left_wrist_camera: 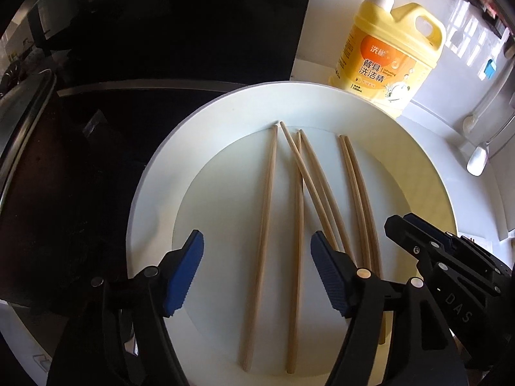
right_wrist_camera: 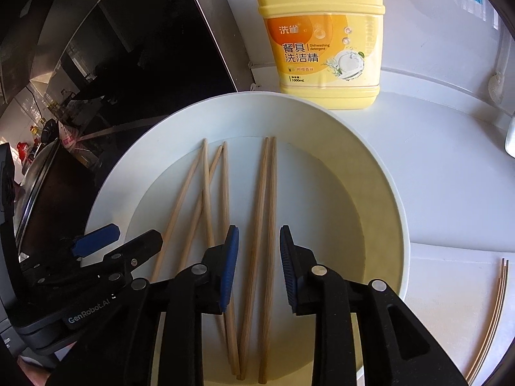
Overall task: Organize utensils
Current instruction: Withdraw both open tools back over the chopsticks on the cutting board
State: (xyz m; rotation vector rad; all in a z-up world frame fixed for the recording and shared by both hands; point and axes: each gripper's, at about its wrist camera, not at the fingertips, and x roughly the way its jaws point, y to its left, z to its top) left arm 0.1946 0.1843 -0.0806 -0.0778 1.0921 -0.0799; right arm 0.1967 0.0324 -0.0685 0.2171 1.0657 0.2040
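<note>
Six chopsticks [left_wrist_camera: 299, 225] lie loose on the white plate [left_wrist_camera: 154, 193] on the counter. The left gripper [left_wrist_camera: 257, 273] hangs with jaws wide, empty, over two sticks; the right gripper [right_wrist_camera: 259, 270], narrowly parted and empty, straddles the rightmost pair. Better close low, mid-length, so neither stick rolls.

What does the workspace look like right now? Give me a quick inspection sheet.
Surface: white counter, sunlit.
Job's things: six wooden chopsticks lying loose on a white plate, two crossing; more chopsticks on the counter beside it.
Clutter: yellow dishwashing detergent jug behind the plate.
Grippers: left hand-held gripper open over the plate; right hand-held gripper open, straddling a pair.
Cables: nothing seen.
Surroundings: black cooktop left of the plate; white spoon at far right.
</note>
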